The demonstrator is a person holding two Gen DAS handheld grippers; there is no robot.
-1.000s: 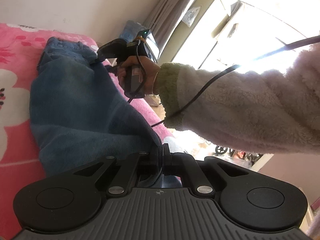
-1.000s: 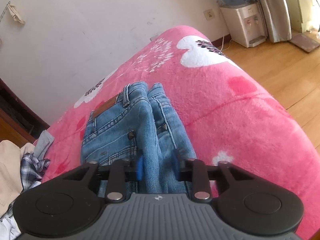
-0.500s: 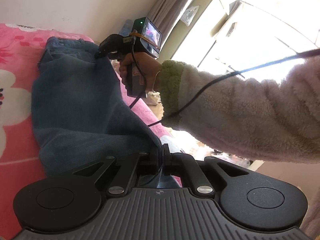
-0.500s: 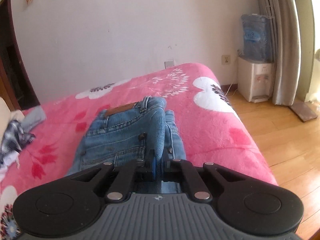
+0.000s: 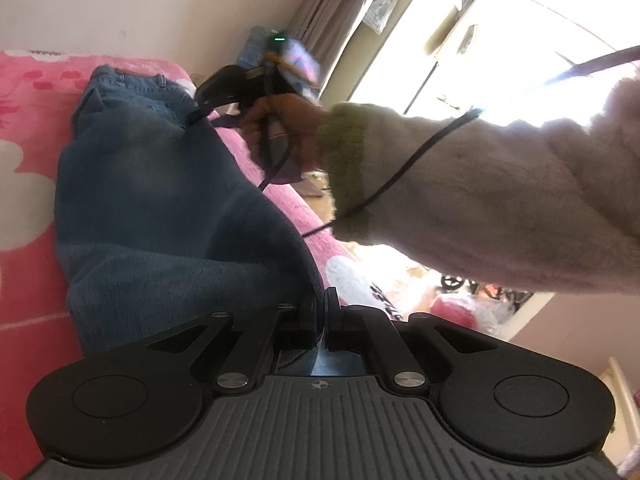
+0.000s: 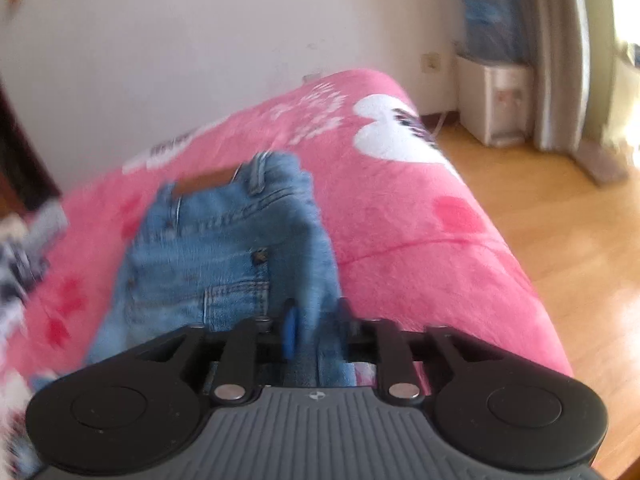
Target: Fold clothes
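Note:
Blue jeans (image 5: 160, 200) lie folded lengthwise on a pink floral blanket (image 5: 24, 240). My left gripper (image 5: 322, 312) is shut on a dark fold at the near end of the jeans. In the right wrist view the jeans (image 6: 208, 248) show their waistband and brown patch at the far end. My right gripper (image 6: 316, 324) sits over a raised ridge of denim. Its jaws are opening, the ridge still stands between them, and the picture is blurred. In the left wrist view the right gripper (image 5: 196, 114) meets the waist end, held by a hand (image 5: 280, 120) in a fluffy sleeve (image 5: 480, 200).
The blanket (image 6: 400, 220) drops off at the bed's right edge onto a wooden floor (image 6: 560, 220). A water dispenser (image 6: 492, 100) and a curtain (image 6: 560, 60) stand by the far wall. Plaid clothing (image 6: 16, 264) lies at the left. A cable (image 5: 400, 168) runs along the sleeve.
The right gripper pinched the denim ridge half a second ago and its jaws have since parted. Its view has tilted and blurred. The left gripper keeps its grip and place.

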